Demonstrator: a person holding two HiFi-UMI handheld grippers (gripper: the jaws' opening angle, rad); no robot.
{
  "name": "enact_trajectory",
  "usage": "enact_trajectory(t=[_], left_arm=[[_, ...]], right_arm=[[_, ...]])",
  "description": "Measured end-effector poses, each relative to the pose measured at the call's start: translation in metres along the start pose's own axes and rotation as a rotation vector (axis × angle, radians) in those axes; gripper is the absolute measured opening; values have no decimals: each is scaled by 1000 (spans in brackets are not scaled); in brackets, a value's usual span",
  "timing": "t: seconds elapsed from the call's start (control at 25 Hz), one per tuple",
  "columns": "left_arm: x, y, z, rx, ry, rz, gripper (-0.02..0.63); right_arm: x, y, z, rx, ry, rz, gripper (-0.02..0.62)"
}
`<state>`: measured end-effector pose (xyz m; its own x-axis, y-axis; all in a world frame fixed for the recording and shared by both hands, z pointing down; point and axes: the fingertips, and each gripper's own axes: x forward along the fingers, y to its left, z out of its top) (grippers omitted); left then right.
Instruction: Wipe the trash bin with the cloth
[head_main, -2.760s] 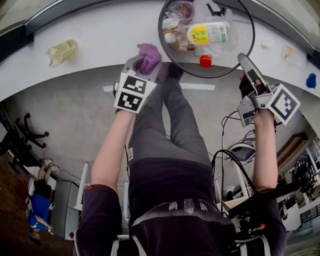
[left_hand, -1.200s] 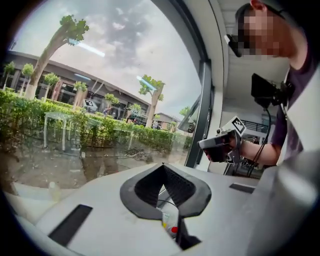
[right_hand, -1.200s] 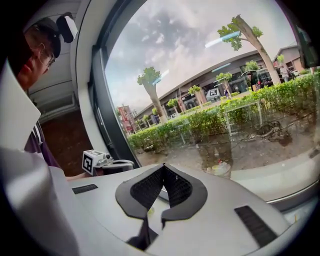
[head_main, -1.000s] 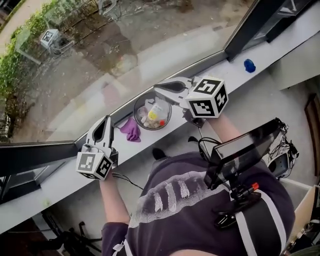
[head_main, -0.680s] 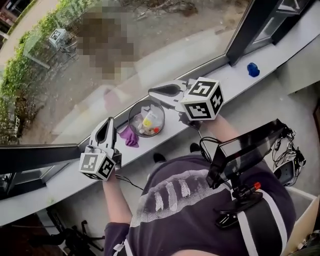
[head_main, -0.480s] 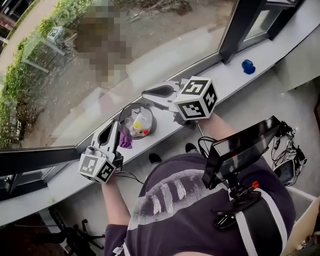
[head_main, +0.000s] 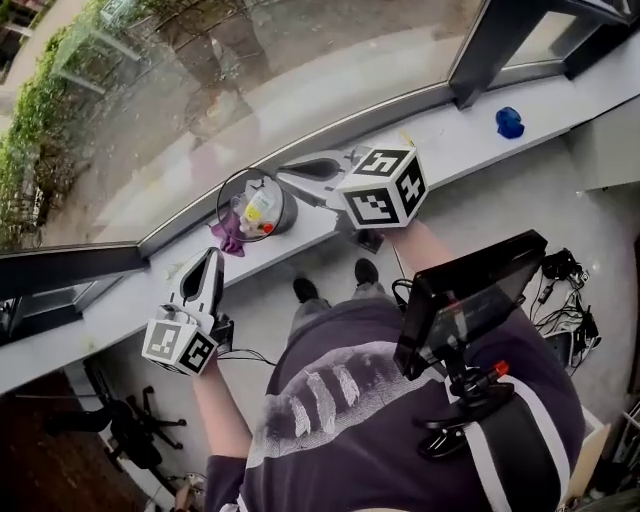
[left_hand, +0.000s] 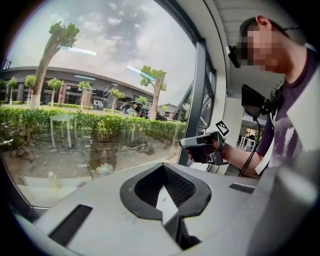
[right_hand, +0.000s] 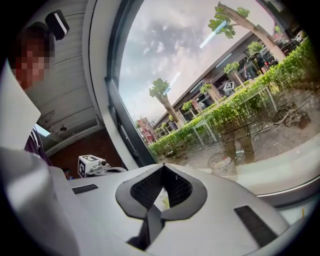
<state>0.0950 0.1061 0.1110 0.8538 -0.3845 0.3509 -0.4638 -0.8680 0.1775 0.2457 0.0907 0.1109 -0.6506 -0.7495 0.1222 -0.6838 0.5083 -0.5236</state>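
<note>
Both my claws are empty and pressed together. In the left gripper view the two dark pads of my left claw (left_hand: 165, 198) meet with nothing between them. Past them I see only the window glass (left_hand: 105, 60) and a green hedge (left_hand: 75, 127) outside. In the right gripper view my right claw (right_hand: 160, 199) is the same, with pads together and nothing held.

In the head view the trash bin (head_main: 282, 215) stands upright on the white window sill (head_main: 450, 140), a little left of centre in the upper half of the frame. It is a round dark mesh bin. Inside it lie a bottle with a yellow label (head_main: 256, 208) and some other small rubbish. The purple cloth (head_main: 228, 238) lies crumpled on the sill at the lower left side of the bin, touching it or almost so; I cannot tell which. Neither claw touches the cloth.

My left claw is in the lower left of this frame. Its tip points up toward the sill, below the cloth and apart from it. My right claw is near the centre and points to the left. Its tip appears at the upper right rim of the bin, and I cannot tell whether it touches. At the far right of the sill sits a small blue object (head_main: 510, 122). A dark screen (head_main: 465, 290) hangs before my chest at the lower right.
</note>
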Motion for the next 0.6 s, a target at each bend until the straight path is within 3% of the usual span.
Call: enact_trajectory(t=[0.2, 0.6], left_arm=[[-12, 2, -1, -4, -40, 19, -2], [-55, 8, -27, 31, -79, -106, -2]], right_arm=[[-1, 14, 0, -42, 23, -8, 0], [5, 83, -21, -147, 26, -106, 0]])
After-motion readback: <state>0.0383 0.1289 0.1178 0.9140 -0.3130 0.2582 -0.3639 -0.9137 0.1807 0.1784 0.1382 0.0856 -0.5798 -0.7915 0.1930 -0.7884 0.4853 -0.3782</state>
